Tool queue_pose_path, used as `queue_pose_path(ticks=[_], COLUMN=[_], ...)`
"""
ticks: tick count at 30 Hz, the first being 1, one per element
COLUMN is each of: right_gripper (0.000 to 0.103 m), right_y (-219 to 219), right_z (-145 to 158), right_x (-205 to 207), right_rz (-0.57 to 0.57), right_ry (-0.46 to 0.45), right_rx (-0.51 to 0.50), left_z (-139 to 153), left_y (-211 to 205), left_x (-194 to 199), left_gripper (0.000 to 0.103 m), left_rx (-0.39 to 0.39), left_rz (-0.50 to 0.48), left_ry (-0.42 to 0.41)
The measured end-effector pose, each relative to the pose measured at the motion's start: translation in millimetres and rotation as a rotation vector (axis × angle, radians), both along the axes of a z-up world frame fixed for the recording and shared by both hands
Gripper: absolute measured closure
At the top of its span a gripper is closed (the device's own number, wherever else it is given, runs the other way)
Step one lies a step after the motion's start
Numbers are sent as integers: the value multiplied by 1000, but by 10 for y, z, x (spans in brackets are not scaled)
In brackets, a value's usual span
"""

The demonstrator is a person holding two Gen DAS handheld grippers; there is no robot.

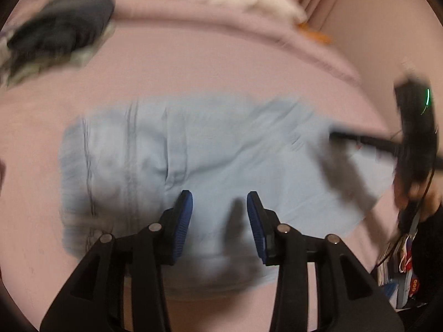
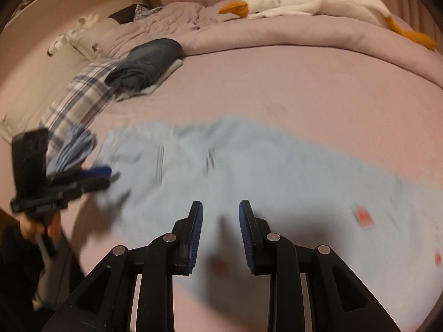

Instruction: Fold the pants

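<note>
Light blue pants point(image 1: 207, 152) lie spread flat across the pink sheet point(image 1: 221, 69), waistband to the left in the left wrist view. My left gripper point(image 1: 218, 196) hovers over their near middle, open, with nothing between its blue pads. In the right wrist view the pants point(image 2: 263, 171) stretch from left to far right and carry small red marks point(image 2: 364, 215). My right gripper point(image 2: 221, 204) is over their near edge, open and empty. Each gripper shows blurred in the other's view: the right one point(image 1: 360, 139) at the right, the left one point(image 2: 106, 178) at the left, held by a hand point(image 2: 30, 225).
A folded stack with dark jeans point(image 2: 149, 61) on top sits at the back left, beside a plaid pillow point(image 2: 77, 96). A bunched blue cloth point(image 2: 74, 149) lies near the pants' left end. A rolled duvet point(image 2: 277, 36) bears a white plush goose point(image 2: 318, 0).
</note>
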State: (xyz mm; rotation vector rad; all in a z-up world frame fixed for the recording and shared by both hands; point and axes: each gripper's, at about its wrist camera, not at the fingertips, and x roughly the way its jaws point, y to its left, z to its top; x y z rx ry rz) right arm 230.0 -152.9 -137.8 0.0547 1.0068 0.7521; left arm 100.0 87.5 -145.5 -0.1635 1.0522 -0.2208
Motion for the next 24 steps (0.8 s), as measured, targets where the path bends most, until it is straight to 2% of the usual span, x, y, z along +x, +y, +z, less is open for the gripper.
queue_pose_path(ticks=[3,6,7,10,13,14,17,18,20,23,24], right_gripper=[74,74,74,74,71,65,60,60,56,56,56], right_y=[338,551,574,548,415,338,31,-121,-320,-822,-1147], right_z=[-146,-419,-380,-336,-282,-269,-345,-366,-364,-295,-233], right_x=[287,479,469,374,37,-198,-750,-1027,-1323,-1559,-1584], right_rz=[-6,-50,-56,-81,-73,-36,13,29,58,34,-35], right_ry=[36,77,43,50,57,47,7,-35,-51,13,41], right_rx=[-28,-126,-123,-132,-128,-112,-143,-140,-132,-78,-11], left_z=[-41,-26,-34,-33,-12,-23,21,29,55,122,164], left_y=[-31,34,57,119,162,181,185,177,124,28,-8], left_x=[-180,-290,-329,-409,-547,-591,-547,-534,-475,-406,-405], left_gripper=[66,67,66,66,66,66,66,66,65,56,52], left_rx=[29,-11,-22,-38,-32,-35,-60,-59,-35,7,14], left_rz=[-44,-32,-29,-23,-29,-26,-7,0,4,7,13], left_ry=[-35,-35,-37,-38,-32,-31,-30,-22,-6,7,3])
